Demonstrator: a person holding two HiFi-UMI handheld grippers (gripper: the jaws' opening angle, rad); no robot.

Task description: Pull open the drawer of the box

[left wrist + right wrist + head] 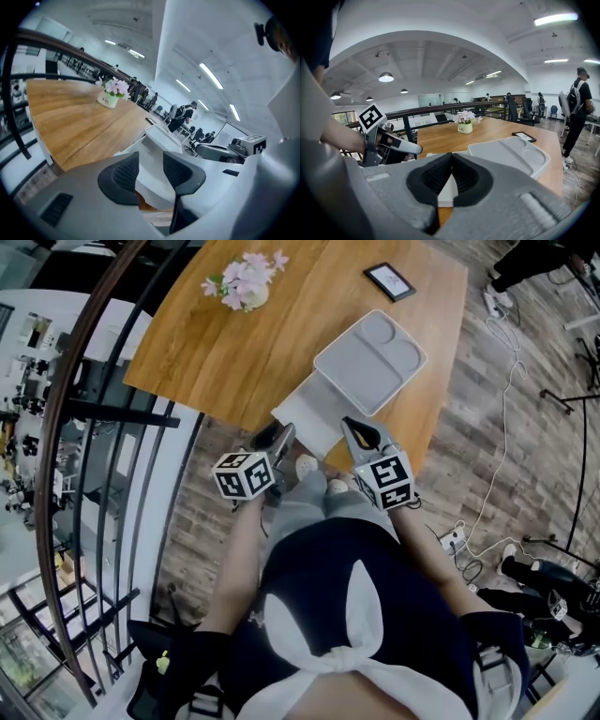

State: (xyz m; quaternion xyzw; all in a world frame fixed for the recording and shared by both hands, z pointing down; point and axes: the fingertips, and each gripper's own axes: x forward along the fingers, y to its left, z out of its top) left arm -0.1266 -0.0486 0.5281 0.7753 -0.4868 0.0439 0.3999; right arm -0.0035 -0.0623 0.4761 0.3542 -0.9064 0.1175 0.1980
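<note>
The grey box [370, 360] with a moulded two-hollow lid lies near the front edge of the wooden table [216, 352]. Its white drawer [307, 413] sticks out toward me. My left gripper [284, 434] hovers at the drawer's left front corner, jaws open and nothing between the pads. In the left gripper view the gripper [151, 158] looks over the white drawer [151, 180] to the box [164, 136]. My right gripper [354, 427] is at the drawer's right front corner, tips shut together [451, 157] and empty. Beyond it show the drawer [449, 190] and box [511, 154].
A small pot of pink flowers [246, 282] stands at the table's far left, and a dark phone [389, 280] lies at the far right. A curved railing [94, 427] runs along the left. Cables [506, 409] trail on the floor at the right. A person [577, 110] stands further off.
</note>
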